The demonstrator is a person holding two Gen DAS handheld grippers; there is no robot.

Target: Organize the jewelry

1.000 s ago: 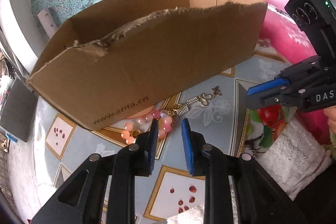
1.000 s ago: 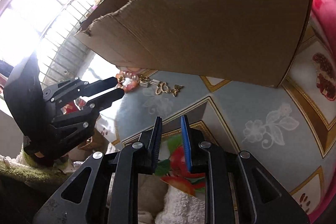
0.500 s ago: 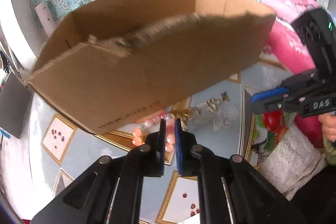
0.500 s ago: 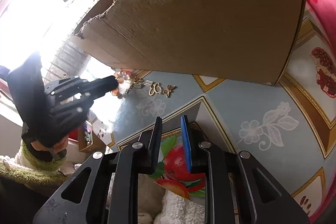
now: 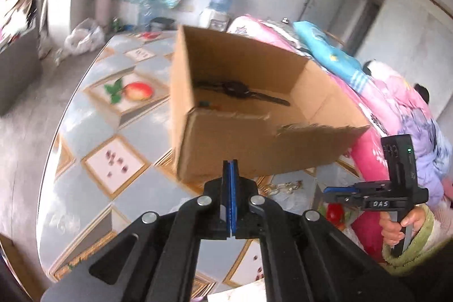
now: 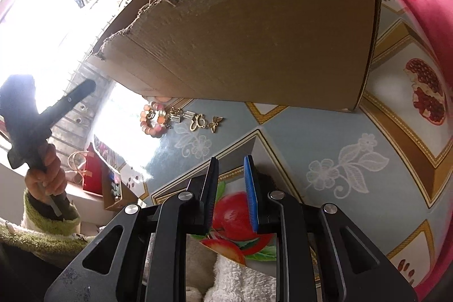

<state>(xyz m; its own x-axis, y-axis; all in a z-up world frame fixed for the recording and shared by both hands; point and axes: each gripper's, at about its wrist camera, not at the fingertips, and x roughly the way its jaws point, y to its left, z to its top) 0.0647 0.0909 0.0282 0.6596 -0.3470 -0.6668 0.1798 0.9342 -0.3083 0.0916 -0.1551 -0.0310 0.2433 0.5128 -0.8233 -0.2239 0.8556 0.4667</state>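
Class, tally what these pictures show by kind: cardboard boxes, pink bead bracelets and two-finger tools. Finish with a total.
Cardboard box: 1
Pink bead bracelet: 1
Two-finger tools: 2, the left tool and the right tool
Total: 4

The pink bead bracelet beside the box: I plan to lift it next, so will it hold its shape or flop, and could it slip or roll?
The pink bead bracelet is probably a strung loop, so it likely sags when lifted by one side. Its round, glossy beads may slip between flat pads. The gold charms lie touching it and may drag along; whether they are attached is unclear.
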